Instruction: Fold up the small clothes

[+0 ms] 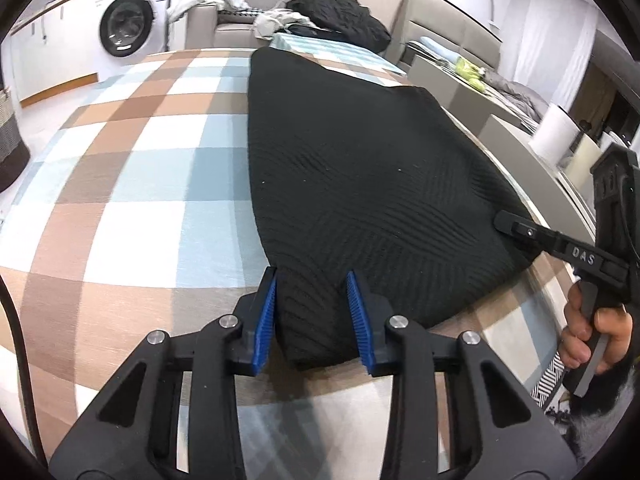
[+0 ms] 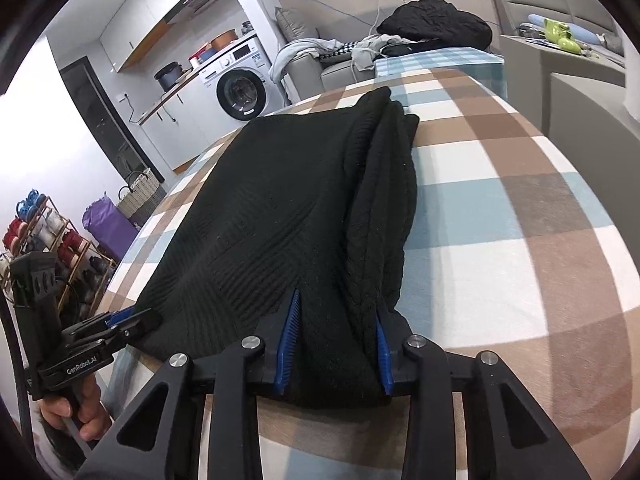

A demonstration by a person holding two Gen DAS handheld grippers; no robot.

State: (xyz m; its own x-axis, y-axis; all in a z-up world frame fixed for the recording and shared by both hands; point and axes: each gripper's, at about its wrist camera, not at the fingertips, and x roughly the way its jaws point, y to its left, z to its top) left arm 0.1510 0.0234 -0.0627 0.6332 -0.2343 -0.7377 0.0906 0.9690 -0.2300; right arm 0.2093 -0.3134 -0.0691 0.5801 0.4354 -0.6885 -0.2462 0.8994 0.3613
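A black ribbed knit garment lies flat along the checked tablecloth, its right side folded over in thick lengthwise layers. My left gripper has its blue pads pressed on the garment's near left corner, the fabric bunched between them. My right gripper pinches the near right corner the same way. In the left wrist view the right gripper shows at the garment's edge, held by a hand. In the right wrist view the left gripper sits on the opposite corner.
A heap of dark clothes lies beyond the table's far end by a grey sofa. A washing machine stands at the back. A woven basket and a shoe rack stand beside the table.
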